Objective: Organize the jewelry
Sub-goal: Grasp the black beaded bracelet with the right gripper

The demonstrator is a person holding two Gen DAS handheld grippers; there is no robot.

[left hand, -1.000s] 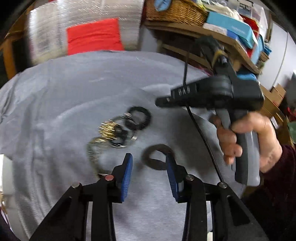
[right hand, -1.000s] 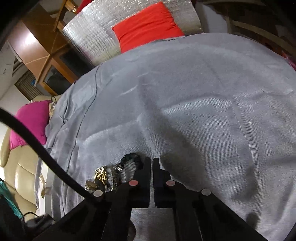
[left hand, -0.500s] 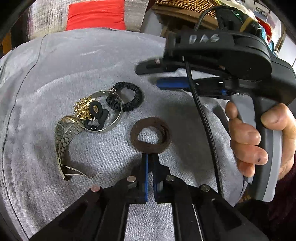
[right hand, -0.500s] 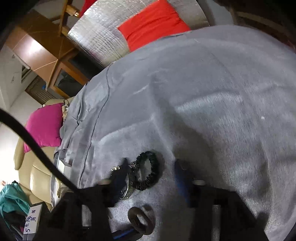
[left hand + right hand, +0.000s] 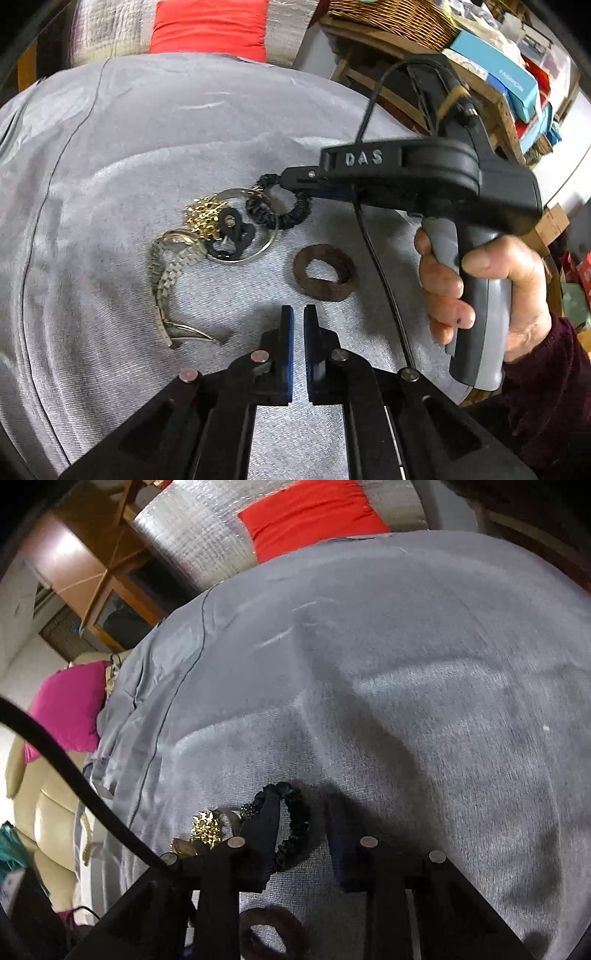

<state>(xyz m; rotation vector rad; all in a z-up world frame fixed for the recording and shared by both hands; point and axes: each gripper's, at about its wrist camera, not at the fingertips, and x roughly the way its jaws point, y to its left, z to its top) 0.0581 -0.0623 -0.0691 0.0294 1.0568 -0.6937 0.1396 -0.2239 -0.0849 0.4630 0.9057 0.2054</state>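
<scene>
Grey cloth [image 5: 110, 155] spread over the tabletop, jewelry clustered near its middle. Right gripper [image 5: 301, 816] partly open, fingers straddling the black braided bracelet [image 5: 291, 214], one inside the loop, nothing clamped; jaws lately widened. Left gripper [image 5: 298, 325] fingers closed almost together, empty, just short of the brown ring bracelet [image 5: 325, 271]. Silver watch [image 5: 173, 266], thin bangle [image 5: 258, 254], gold chain [image 5: 203, 218] touching in a heap.

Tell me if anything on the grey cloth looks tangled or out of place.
Yes. The gold chain, a black linked piece and the black braided bracelet lie heaped across a thin silver bangle, with the metal watch touching the pile. Only the brown ring-shaped bracelet lies apart.
</scene>
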